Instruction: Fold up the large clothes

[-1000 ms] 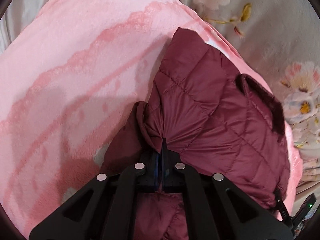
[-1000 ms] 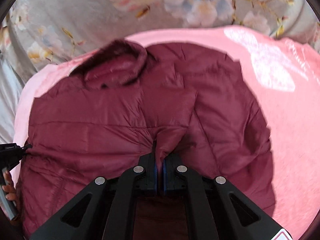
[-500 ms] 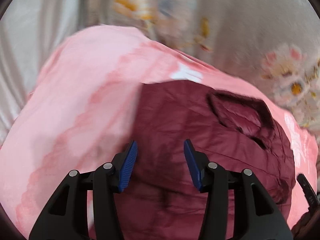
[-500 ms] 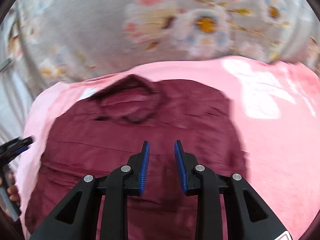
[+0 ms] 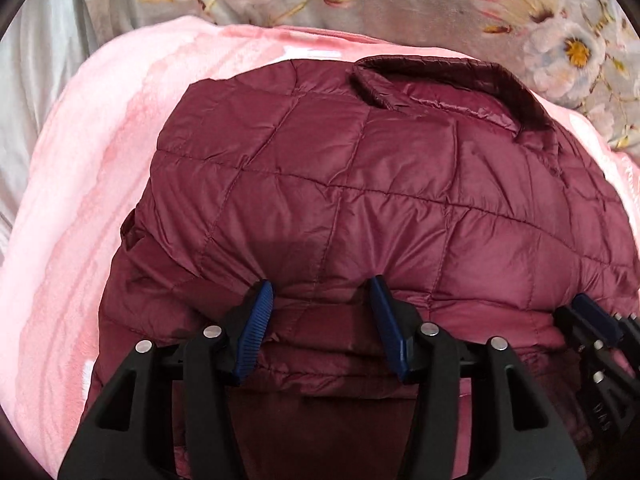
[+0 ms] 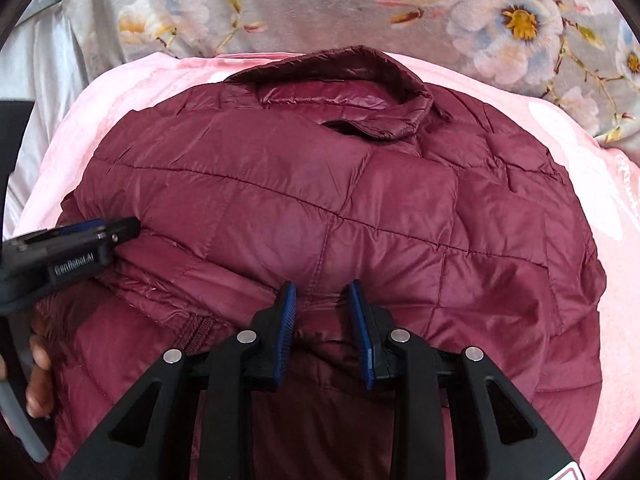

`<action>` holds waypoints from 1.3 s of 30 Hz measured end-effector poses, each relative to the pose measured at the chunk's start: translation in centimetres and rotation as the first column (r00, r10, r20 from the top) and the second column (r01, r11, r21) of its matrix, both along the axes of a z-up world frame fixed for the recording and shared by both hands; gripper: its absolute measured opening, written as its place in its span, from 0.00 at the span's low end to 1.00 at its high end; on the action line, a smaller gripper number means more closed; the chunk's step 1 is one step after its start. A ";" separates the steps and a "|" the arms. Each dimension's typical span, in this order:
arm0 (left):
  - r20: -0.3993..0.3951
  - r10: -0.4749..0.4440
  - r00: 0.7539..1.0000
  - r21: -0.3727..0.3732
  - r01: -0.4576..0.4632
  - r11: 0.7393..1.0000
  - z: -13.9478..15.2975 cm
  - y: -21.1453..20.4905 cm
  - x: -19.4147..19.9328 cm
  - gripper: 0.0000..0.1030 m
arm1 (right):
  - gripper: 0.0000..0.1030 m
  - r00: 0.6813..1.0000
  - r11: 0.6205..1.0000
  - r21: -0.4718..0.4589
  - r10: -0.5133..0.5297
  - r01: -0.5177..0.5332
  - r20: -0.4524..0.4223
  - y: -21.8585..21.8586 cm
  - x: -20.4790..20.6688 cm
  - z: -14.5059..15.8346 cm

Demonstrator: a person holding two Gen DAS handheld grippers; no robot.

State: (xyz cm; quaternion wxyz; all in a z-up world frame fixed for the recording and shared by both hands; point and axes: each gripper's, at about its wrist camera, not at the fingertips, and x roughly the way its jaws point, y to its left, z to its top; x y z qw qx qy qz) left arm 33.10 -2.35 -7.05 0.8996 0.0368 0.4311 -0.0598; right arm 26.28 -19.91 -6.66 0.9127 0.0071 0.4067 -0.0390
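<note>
A maroon quilted puffer jacket point(image 5: 360, 184) lies folded on a pink blanket point(image 5: 80, 200), collar point(image 5: 460, 76) at the far side. It also shows in the right wrist view point(image 6: 320, 200), collar point(image 6: 352, 80) at the top. My left gripper point(image 5: 320, 300) is open, its blue pads pressed against the jacket's near folded edge. My right gripper point(image 6: 320, 300) is open, narrower, at the same edge. Each gripper shows in the other's view: the right one at the lower right point(image 5: 592, 320), the left one at the left edge point(image 6: 80, 244).
The pink blanket point(image 6: 580, 168) lies on a grey floral bedsheet point(image 6: 480, 12) that fills the far side in both views. Plain grey sheet point(image 5: 36, 60) shows at the left. A hand point(image 6: 38, 376) holds the left gripper's handle.
Both grippers were shut on jacket fabric a second ago. They let go, opened, and now sit lower at the near folded edge of the jacket, which lies flat.
</note>
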 end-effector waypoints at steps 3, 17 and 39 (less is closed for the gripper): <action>0.037 0.003 0.999 0.024 -0.004 1.000 -0.3 -0.1 -0.5 0.48 | 0.27 1.000 1.000 0.010 -0.002 0.002 0.004 -0.3 0.0 -0.1; -0.008 0.112 0.994 -0.031 -0.112 0.993 1.2 4.6 -0.6 0.50 | 0.26 0.982 0.981 0.047 -0.187 0.187 -0.005 -6.8 -2.4 1.2; -0.275 -0.088 0.957 -0.598 -0.098 0.796 1.9 0.9 13.9 0.59 | 0.33 0.978 0.678 0.717 -0.206 0.159 -0.023 -12.4 10.6 2.3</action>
